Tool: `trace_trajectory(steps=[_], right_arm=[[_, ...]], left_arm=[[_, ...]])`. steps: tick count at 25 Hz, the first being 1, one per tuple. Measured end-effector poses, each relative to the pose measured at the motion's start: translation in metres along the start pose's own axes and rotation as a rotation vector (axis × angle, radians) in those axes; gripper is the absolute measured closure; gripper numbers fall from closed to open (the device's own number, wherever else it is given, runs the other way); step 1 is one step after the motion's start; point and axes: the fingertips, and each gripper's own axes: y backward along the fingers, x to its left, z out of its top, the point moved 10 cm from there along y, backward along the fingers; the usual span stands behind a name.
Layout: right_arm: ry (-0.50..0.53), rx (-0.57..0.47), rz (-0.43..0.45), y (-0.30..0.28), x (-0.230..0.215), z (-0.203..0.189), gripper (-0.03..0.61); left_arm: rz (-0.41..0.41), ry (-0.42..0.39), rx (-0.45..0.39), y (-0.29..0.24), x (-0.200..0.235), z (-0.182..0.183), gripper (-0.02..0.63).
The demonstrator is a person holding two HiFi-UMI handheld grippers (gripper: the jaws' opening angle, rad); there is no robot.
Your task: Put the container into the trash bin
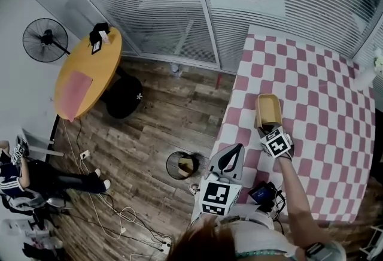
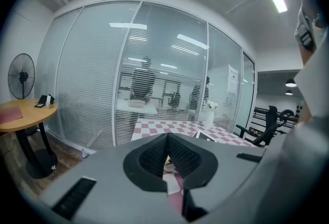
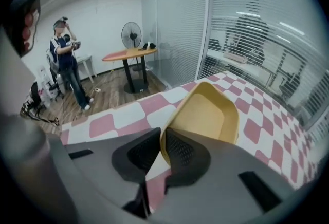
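Note:
A yellow open container (image 1: pixel 268 109) lies on the pink-and-white checkered table (image 1: pixel 323 134). My right gripper (image 1: pixel 263 130) is shut on its near rim. In the right gripper view the thin yellow wall of the container (image 3: pixel 208 110) sits pinched between the black pads of the right gripper (image 3: pixel 160 138), and the container tilts up off the cloth. My left gripper (image 1: pixel 239 148) hovers over the table's left edge with its jaws together and nothing between them; in its own view the left gripper (image 2: pixel 167 140) points level toward the glass wall. The round black trash bin (image 1: pixel 182 165) stands on the wooden floor left of the table.
A round orange table (image 1: pixel 87 71) and a standing fan (image 1: pixel 45 40) are at the far left. A person (image 1: pixel 24 173) stands at the left edge, with cables on the floor nearby. A glass wall with blinds runs behind. A dark device (image 1: pixel 263 192) lies at the table's near edge.

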Motion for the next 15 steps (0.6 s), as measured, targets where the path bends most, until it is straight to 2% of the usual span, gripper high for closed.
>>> trace_trajectory(steps=[8,15], right_arm=[[-0.189,-0.199,0.056,0.047,0.010,0.007,0.554],[-0.276,-0.410,0.086,0.091,0.034,0.021,0.557]], left_arm=[[-0.009,-0.015,-0.016,0.009,0.002,0.001,0.609],[-0.033,-0.016,-0.036,0.013,0.004,0.001,0.609]])
